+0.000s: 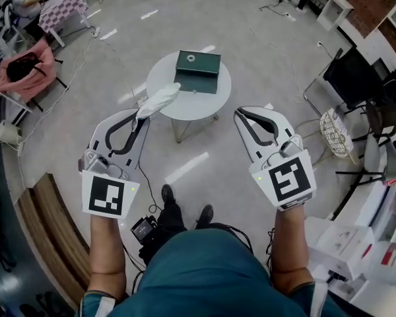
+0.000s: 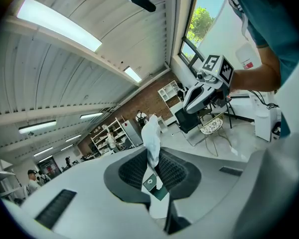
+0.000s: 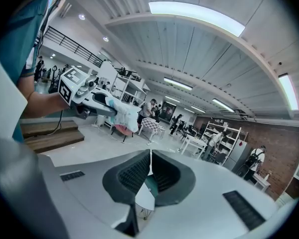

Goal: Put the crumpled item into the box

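Observation:
A white crumpled item (image 1: 160, 100) sticks out from my left gripper (image 1: 140, 115), which is shut on its lower end. The left gripper view shows the crumpled item (image 2: 151, 136) pinched between the dark pads and standing up past the tips. A dark green box (image 1: 198, 71) with a round hole in its lid lies on the small round white table (image 1: 160, 78), ahead of both grippers and below them. My right gripper (image 1: 241, 115) hangs level with the left one, shut and empty. In the right gripper view the right gripper's jaws meet (image 3: 150, 158).
A black chair (image 1: 352, 78) and a wire stool (image 1: 335, 132) stand at the right. A pink-draped chair (image 1: 26, 71) is at the far left, wooden steps (image 1: 46, 230) at the near left, white cartons (image 1: 346, 246) at the near right. Cables trail on the floor.

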`<state>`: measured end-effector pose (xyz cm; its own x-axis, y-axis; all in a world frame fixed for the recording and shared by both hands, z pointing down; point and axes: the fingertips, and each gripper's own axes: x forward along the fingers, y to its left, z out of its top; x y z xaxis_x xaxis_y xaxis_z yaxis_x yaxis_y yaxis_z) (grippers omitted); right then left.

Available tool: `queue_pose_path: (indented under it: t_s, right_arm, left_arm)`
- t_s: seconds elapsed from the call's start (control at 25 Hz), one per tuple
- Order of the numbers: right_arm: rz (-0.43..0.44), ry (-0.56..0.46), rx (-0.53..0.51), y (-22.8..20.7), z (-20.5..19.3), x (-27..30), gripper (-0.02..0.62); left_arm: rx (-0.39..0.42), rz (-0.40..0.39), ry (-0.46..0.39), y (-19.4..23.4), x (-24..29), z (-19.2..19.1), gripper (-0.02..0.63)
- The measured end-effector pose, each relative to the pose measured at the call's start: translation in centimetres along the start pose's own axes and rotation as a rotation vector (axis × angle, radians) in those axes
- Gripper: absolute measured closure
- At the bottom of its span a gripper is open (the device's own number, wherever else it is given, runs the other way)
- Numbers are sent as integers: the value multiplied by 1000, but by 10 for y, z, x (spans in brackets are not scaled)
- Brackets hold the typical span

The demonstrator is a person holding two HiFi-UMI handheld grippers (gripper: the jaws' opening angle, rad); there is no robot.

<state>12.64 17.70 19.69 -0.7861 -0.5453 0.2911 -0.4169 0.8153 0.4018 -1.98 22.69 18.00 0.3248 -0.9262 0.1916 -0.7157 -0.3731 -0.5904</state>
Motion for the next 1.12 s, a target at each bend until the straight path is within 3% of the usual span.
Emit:
queue_pose_path:
  t_s: [0.48,0.84,1.12]
  right_arm:
    - [-165,122,40,-42,10,60,555]
    - [-251,160,89,-42,28,114,555]
    - [-266,166,44,-33,60,149,555]
  left_arm:
    - [-4,-168,-140,68,83,-28,547]
    - [9,-224,-189,123,100,-64,546]
    - [10,-228,-220,167,94,-84,548]
